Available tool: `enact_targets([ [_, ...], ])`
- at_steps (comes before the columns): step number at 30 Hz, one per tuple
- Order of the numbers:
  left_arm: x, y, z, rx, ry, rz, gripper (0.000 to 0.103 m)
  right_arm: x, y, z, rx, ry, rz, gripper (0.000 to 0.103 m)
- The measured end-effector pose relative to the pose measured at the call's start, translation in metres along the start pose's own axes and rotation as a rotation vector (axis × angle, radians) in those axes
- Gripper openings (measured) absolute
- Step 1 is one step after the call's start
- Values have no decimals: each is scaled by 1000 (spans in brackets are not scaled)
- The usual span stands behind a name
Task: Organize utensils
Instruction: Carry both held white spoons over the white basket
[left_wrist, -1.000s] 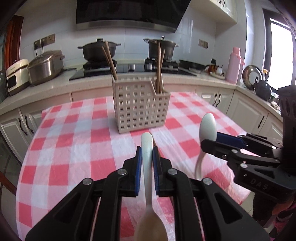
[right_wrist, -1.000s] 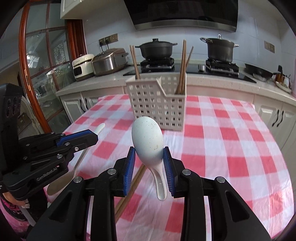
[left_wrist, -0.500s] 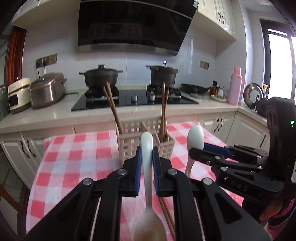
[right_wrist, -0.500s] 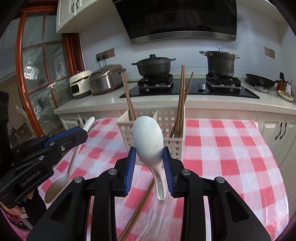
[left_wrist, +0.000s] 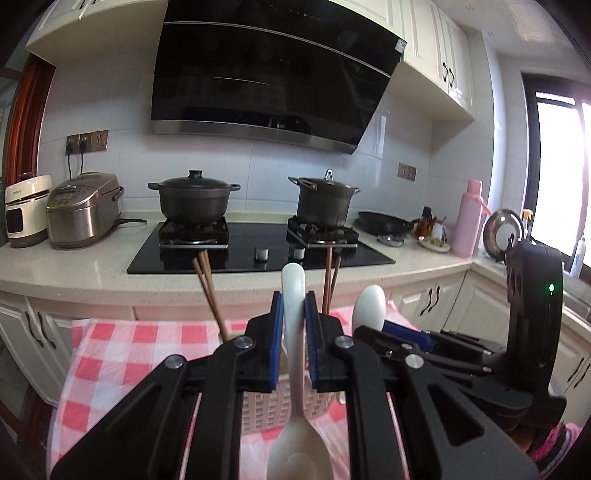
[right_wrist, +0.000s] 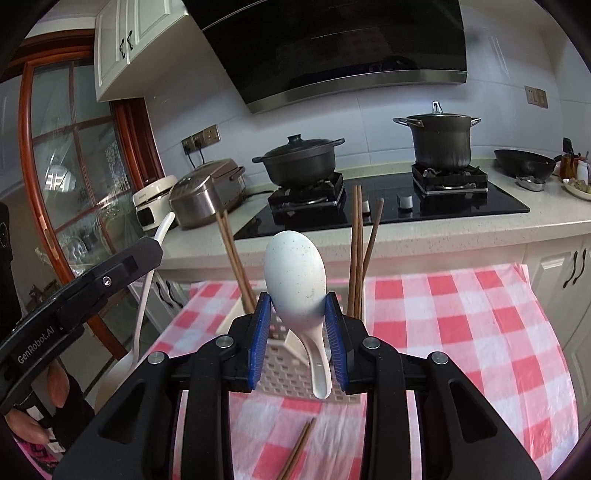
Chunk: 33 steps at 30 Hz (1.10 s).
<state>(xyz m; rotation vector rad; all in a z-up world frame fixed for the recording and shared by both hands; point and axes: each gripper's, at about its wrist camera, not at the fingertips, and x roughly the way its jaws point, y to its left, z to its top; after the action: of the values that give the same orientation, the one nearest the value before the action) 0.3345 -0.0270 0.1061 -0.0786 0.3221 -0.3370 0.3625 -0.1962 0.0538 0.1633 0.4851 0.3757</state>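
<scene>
1. While both hands carry a spoon toward the holder, the left wrist view shows the left gripper (left_wrist: 293, 338) with its blue pads pinching the thin handle of a long white spoon (left_wrist: 295, 369), handle tip up and bowl hanging low toward the camera. Just behind the jaws stands the slotted basket (left_wrist: 266, 410) on the checked tablecloth (left_wrist: 110, 354), mostly hidden by the gripper. Two pairs of brown chopsticks (left_wrist: 208, 291) already rise out of it. To the right, the right gripper (left_wrist: 384, 328) shows from the side with a pale spoon bowl above it.

2. Seen from the right wrist, the right gripper (right_wrist: 299, 328) is closed on the bowl of a short soup spoon (right_wrist: 295, 277), bowl up, handle pointing down in front of the basket (right_wrist: 291, 373). One more chopstick (right_wrist: 295, 450) lies loose on the tablecloth (right_wrist: 461, 332) near the camera. The left gripper (right_wrist: 147, 254) enters from the left with its long spoon (right_wrist: 147, 284).

3. Step in hand, as I judge it: carrying both spoons to the basket, neither yet inside.

4. The next move calls for lining each spoon over a free compartment, clear of the standing chopsticks, lowering it, then spreading the jaws. The loose chopstick remains to be collected.
</scene>
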Motion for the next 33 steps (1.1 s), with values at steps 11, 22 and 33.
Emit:
enact_targets([
  [11,44,15,20,-53,-42,29,11,25,-6,19,14,-18,14,30],
  [22,85,33,22,-116,-90,57,11,50,-18,14,25,6,22,30],
  [33,114,40,14,-132,-117,103,11,57,-21,9,-6,6,29,30],
])
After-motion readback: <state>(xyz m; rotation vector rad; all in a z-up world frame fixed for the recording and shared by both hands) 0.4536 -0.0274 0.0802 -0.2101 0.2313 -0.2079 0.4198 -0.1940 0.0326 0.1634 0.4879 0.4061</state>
